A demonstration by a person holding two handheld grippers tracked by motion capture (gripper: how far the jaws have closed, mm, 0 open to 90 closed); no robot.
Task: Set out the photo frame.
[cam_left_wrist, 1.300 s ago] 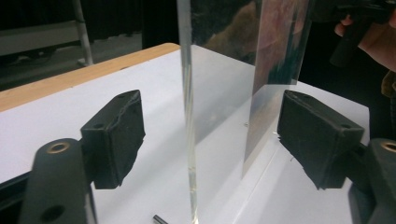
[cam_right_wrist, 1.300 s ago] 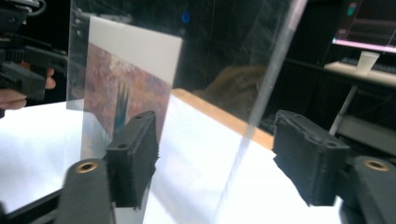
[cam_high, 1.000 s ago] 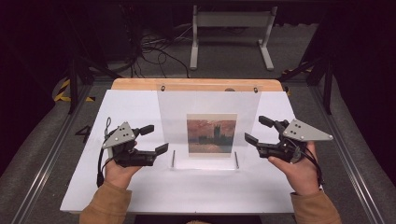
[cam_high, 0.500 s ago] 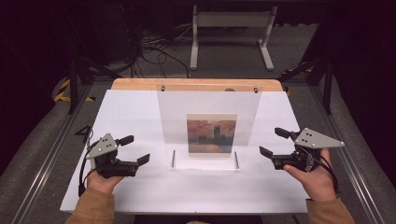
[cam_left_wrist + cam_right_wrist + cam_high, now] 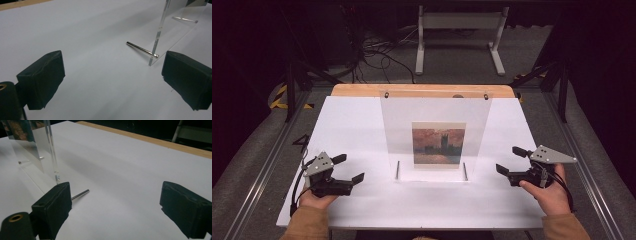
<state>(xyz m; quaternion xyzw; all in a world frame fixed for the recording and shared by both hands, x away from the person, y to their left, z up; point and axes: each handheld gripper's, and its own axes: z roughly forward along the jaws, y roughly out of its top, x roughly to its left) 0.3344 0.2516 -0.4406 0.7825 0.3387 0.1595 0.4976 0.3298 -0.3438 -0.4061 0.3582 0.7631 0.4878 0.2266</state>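
Observation:
A clear acrylic picture frame (image 5: 434, 125) stands upright at the middle of the white table (image 5: 352, 125), holding a reddish painting print (image 5: 438, 145). Two metal pins (image 5: 398, 169) prop its base. My left gripper (image 5: 348, 169) rests open at the front left, well clear of the frame. Its own view has the frame's near edge (image 5: 160, 30) and a pin (image 5: 141, 48) between its jaws. My right gripper (image 5: 511, 161) is open at the front right, also apart from the frame. In its view the frame edge (image 5: 51, 147) and a pin (image 5: 80, 194) lie just beyond the left jaw.
A wooden strip (image 5: 422, 90) runs along the table's far edge. Behind it, on the dark floor, are cables (image 5: 377, 52) and a white metal stand (image 5: 459, 30). Metal rails (image 5: 267, 160) flank both sides of the table.
Both hands have drawn outward and back toward the front edge, away from the frame. The frame has stayed where it was.

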